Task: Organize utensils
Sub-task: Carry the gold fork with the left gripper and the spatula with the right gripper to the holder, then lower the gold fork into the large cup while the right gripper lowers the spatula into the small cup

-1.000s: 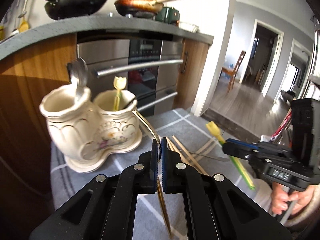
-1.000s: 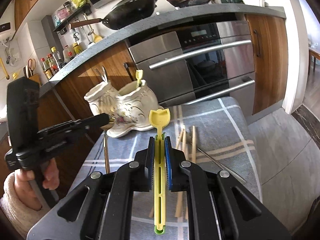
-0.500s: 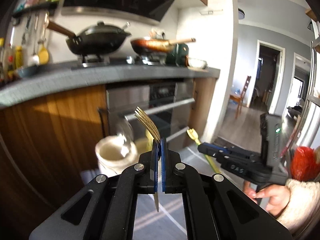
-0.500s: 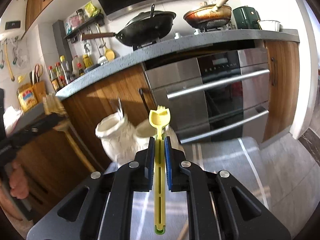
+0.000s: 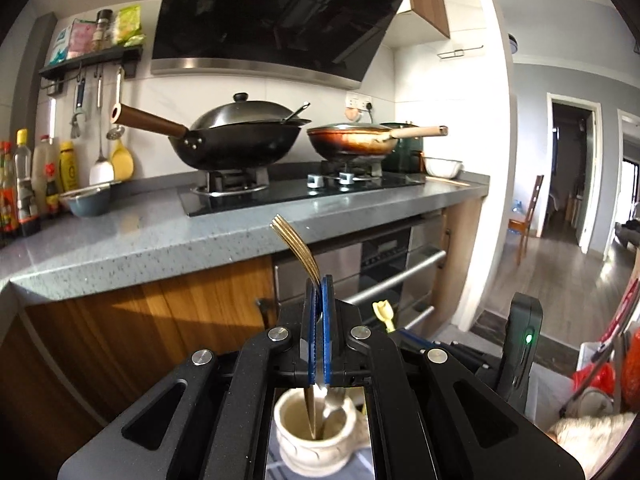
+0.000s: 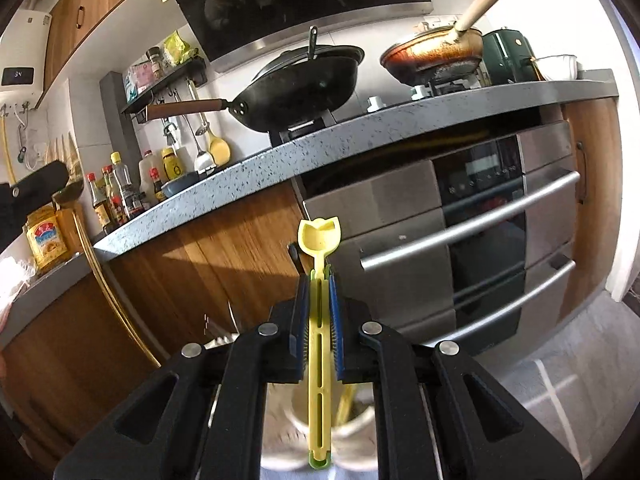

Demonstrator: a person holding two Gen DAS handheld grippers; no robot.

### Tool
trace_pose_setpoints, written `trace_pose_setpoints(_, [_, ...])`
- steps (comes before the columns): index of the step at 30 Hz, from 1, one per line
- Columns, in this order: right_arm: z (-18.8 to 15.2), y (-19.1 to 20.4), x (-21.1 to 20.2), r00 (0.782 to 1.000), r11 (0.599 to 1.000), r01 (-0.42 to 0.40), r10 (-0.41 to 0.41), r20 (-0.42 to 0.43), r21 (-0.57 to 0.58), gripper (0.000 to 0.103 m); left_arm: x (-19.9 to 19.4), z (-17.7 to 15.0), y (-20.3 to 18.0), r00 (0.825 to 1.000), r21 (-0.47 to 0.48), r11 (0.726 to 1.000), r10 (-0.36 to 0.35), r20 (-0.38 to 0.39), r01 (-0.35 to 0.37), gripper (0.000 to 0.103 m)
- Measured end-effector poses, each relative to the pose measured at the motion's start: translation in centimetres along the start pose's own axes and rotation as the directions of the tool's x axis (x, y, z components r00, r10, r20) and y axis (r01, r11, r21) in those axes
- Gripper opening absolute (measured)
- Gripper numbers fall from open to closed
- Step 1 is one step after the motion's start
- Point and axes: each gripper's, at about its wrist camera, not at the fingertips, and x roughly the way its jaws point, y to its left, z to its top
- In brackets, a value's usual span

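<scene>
My left gripper (image 5: 318,280) is shut on a gold fork (image 5: 294,246), tines up, its handle end reaching down into the left cup of the cream ceramic utensil holder (image 5: 316,446), where a silver spoon (image 5: 334,408) also stands. My right gripper (image 6: 320,278) is shut on a yellow plastic utensil (image 6: 320,236), held upright over the holder's other cup (image 6: 360,416), which looks blurred below. The yellow utensil's head (image 5: 383,312) and the right gripper's body also show in the left wrist view. The gold fork's handle (image 6: 108,292) shows at the left of the right wrist view.
A grey countertop (image 5: 160,240) with a black wok (image 5: 240,140) and a brown pan (image 5: 352,142) runs behind. A steel oven (image 6: 460,240) with bar handles faces me. Sauce bottles (image 5: 24,184) stand at the left. A checked grey cloth (image 6: 560,380) covers the table.
Both grippers have risen and tilted upright over the holder. The fork's handle now dips into the left cup, and the yellow utensil hangs over the other cup.
</scene>
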Motion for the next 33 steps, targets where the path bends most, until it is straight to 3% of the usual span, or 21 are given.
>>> trace_pose_setpoints(15, [-3.2,-0.2,3.8,0.997,0.993,0.072,-0.072,-0.001,-0.097,0.010,4.7,-4.9,0.9,0.993,-0.021,1.000,-0.007,-0.114,0.005,0.003])
trace_pose_setpoints(24, [-4.2,-0.6,2.2,0.998,0.996,-0.011,0.005,-0.061,-0.089,0.010,4.7,-6.4,1.2,0.989,-0.030,0.999,-0.017,-0.146,0.012,0.003])
trace_pose_setpoints(33, [-6.2,1.1,2.4,0.984,0.978,-0.061,0.025,-0.177,-0.199,0.010,5.8,-8.3,1.3,0.977,-0.045,0.999,-0.032,-0.212,0.023,0.003])
